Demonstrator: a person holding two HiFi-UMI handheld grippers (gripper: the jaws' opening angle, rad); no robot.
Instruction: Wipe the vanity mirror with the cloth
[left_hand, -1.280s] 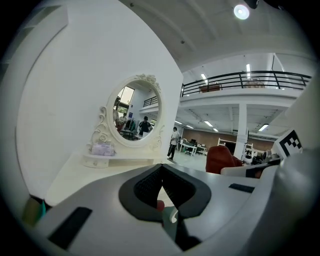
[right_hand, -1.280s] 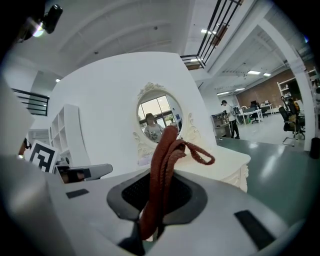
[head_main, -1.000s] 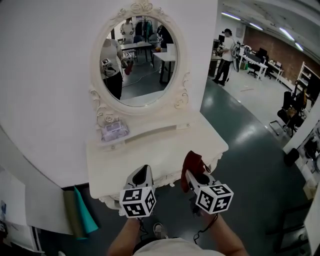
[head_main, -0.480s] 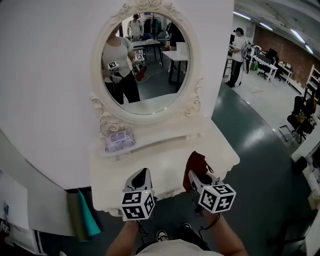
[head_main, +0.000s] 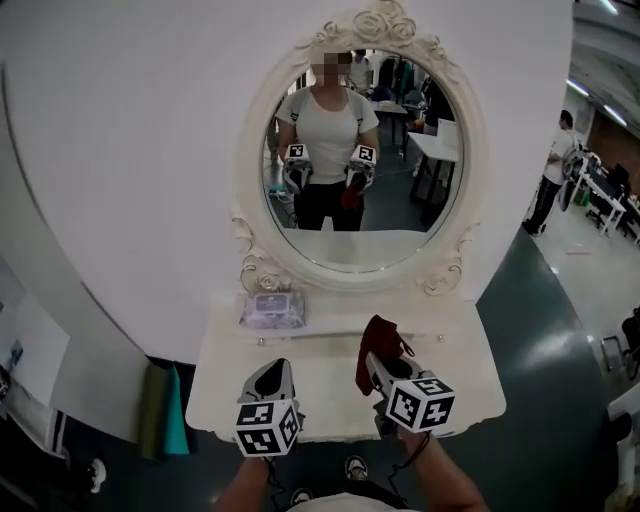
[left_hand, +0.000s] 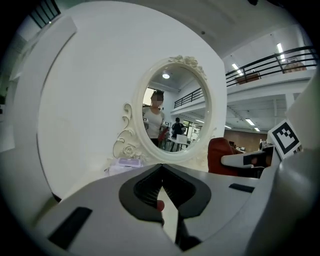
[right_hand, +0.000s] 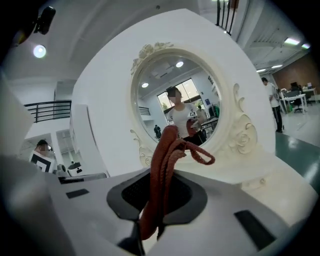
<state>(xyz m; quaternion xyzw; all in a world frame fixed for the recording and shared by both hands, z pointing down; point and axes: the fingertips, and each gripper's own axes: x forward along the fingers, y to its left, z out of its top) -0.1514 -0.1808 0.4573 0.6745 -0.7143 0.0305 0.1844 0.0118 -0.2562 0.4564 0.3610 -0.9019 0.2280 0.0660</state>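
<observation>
An oval vanity mirror (head_main: 365, 150) in an ornate white frame stands at the back of a white dressing table (head_main: 330, 385). It also shows in the left gripper view as the mirror (left_hand: 172, 117) and in the right gripper view as the mirror (right_hand: 180, 107). My right gripper (head_main: 372, 362) is shut on a dark red cloth (head_main: 381, 337), which sticks up between the jaws as the cloth (right_hand: 165, 165). My left gripper (head_main: 270, 375) is shut with nothing in it, over the table's front left. Both hang well short of the glass.
A packet of wipes (head_main: 272, 309) lies on the table's raised back shelf at the left. A teal and olive board (head_main: 165, 410) leans by the wall at the lower left. A person (head_main: 550, 175) stands in the open hall at the right.
The view has swung right and closer, so the mirror now stands straight ahead with my reflection centred. Both grippers keep their hold and stay low over the table.
</observation>
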